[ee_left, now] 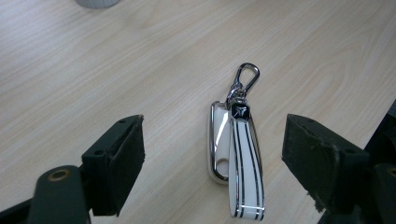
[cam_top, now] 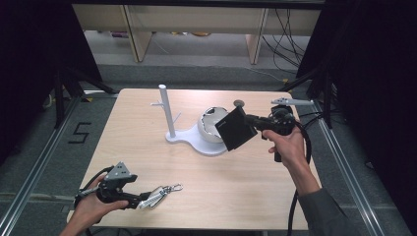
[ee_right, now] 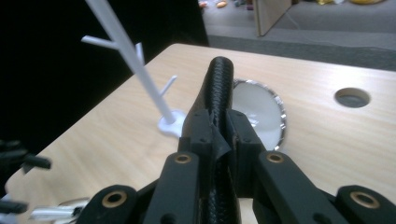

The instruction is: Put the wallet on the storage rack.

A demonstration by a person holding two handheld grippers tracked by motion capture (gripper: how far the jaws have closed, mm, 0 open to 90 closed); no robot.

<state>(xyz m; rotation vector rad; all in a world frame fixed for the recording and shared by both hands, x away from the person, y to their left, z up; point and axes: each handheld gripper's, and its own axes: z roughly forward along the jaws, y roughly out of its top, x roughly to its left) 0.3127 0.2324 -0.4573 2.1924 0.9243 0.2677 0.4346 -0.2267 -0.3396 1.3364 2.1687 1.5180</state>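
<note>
Gripping a black wallet (cam_top: pixel 236 129) above the white bowl (cam_top: pixel 209 125) at the far middle, the right hand-held gripper (cam_top: pixel 253 121) is clamped. The left hand-held gripper (ee_left: pixel 212 154) stands wide around a key fob (ee_left: pixel 233 149) on the near-left worktop (cam_top: pixel 236 182).

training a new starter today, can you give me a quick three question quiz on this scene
1. True or false: the right gripper is shut on the black wallet.
2. What lies between the left gripper's open fingers? A) white key fob B) a spoon C) a pen
3. Fill in: the wallet is held above the white ____ beside the branched stand.

Key: 1 true. 2 A, the white key fob lies on the table. 3 bowl.
</note>
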